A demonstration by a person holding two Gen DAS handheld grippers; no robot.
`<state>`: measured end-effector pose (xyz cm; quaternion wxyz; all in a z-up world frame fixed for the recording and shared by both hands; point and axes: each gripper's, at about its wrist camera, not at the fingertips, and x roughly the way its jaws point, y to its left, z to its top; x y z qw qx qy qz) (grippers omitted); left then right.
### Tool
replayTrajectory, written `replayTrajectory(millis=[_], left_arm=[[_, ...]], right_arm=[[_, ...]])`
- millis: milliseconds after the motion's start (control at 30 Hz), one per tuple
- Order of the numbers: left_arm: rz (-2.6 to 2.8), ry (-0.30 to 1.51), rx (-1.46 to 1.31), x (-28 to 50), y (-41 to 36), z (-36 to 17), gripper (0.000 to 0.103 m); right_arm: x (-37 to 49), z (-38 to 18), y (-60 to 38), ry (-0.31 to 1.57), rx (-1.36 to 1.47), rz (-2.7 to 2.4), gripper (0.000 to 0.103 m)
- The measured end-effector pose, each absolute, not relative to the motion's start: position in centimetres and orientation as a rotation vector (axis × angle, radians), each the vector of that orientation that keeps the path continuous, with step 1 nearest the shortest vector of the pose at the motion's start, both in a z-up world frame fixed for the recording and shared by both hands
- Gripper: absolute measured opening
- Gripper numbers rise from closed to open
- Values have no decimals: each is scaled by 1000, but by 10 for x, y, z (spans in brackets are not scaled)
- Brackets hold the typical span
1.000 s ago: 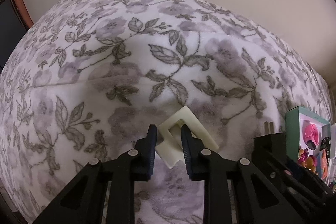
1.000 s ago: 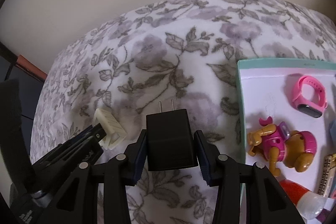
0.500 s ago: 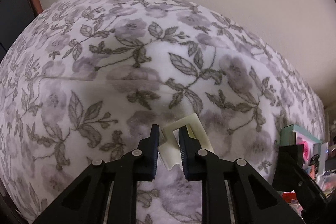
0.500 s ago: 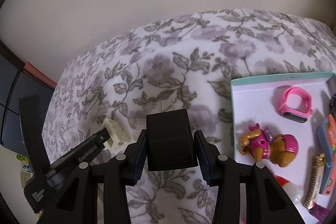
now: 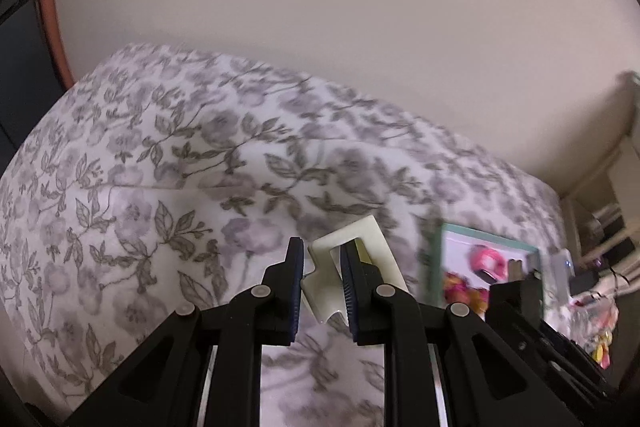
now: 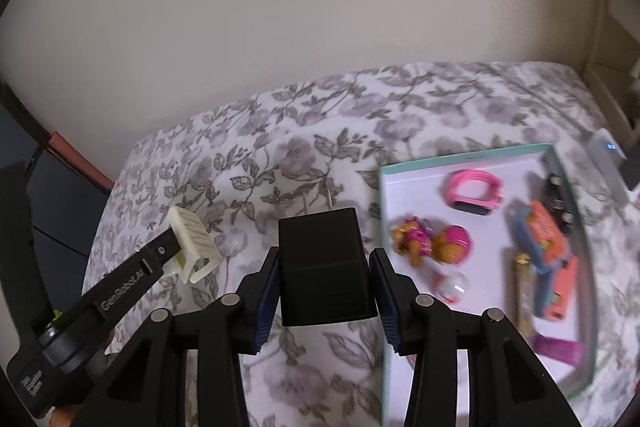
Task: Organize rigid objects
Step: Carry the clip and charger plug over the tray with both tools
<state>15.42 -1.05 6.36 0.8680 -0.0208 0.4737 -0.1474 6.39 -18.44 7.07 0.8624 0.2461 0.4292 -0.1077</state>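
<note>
A: What do your hands carry, left to right?

B: Your left hand-held gripper [image 5: 320,285] is clamped on a cream plastic bracket [image 6: 194,245], held above the floral bed cover [image 6: 280,163]. Your right hand-held gripper [image 6: 324,291] is clamped on a black charger [image 6: 326,267], prongs pointing away from you.

A: And the box?

B: The teal-rimmed box [image 6: 464,157] lies on the bed to your right. It holds a pink watch [image 6: 476,191], a pink-and-tan dog toy [image 6: 430,241], a white ball [image 6: 452,287] and an orange-and-blue toy [image 6: 546,247].
</note>
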Motion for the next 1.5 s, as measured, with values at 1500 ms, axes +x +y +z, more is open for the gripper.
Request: replayTrajectory(millis=[1500], left_arm=[[-570,1164,401,-5,-131,-15,20]], right_arm=[[-60,-50,-265,1239,731,-481,47]])
